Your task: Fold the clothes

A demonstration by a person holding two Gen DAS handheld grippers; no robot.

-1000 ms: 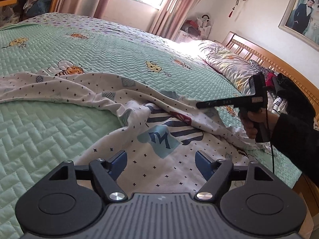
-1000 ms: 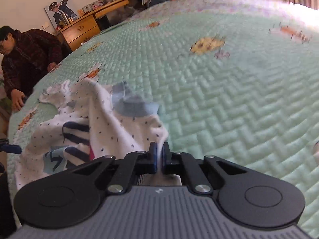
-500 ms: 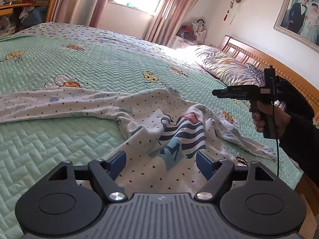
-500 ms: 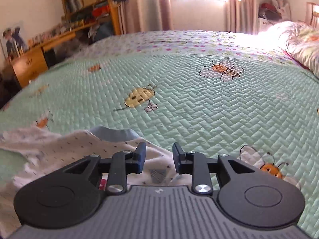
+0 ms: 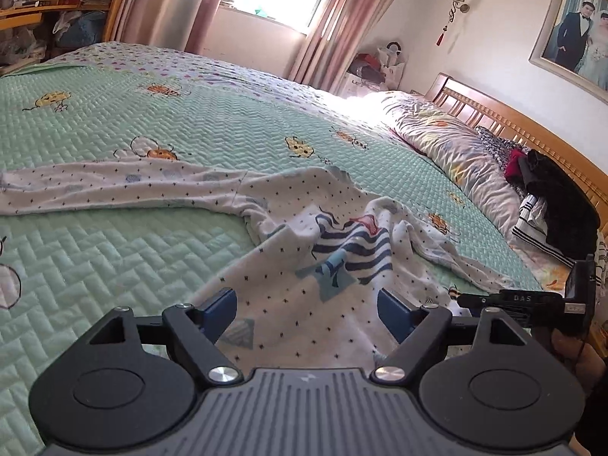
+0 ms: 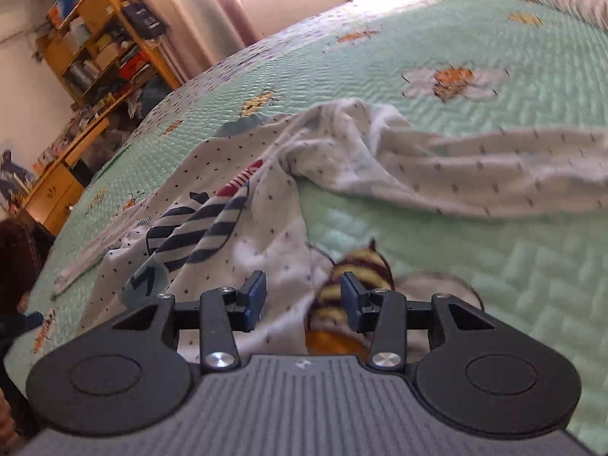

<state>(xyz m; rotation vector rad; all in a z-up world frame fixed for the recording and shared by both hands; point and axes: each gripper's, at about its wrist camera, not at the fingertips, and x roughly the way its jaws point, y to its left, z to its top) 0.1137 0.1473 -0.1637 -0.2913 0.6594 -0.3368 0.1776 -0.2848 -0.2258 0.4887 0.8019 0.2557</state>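
Observation:
A white long-sleeved shirt (image 5: 288, 228) with small dark dots and a navy-striped print lies crumpled on the green quilted bed (image 5: 114, 258). One sleeve stretches left. My left gripper (image 5: 306, 307) is open and empty just above the shirt's near hem. The right gripper shows at the right edge of the left wrist view (image 5: 478, 299), low beside the bed. In the right wrist view the shirt (image 6: 266, 197) lies ahead with its other sleeve running right. My right gripper (image 6: 302, 298) is open over the shirt's edge.
Pillows (image 5: 448, 152), a pile of dark clothes (image 5: 551, 197) and a wooden headboard (image 5: 524, 121) are at the right. Shelves and a wooden desk (image 6: 64, 186) stand beyond the bed's far side. A person in dark red (image 6: 19, 262) is at the left edge.
My right gripper opened and let go of the shirt, then dropped low to the bed's near right edge. The shirt settled flat and crumpled. My left gripper stayed open.

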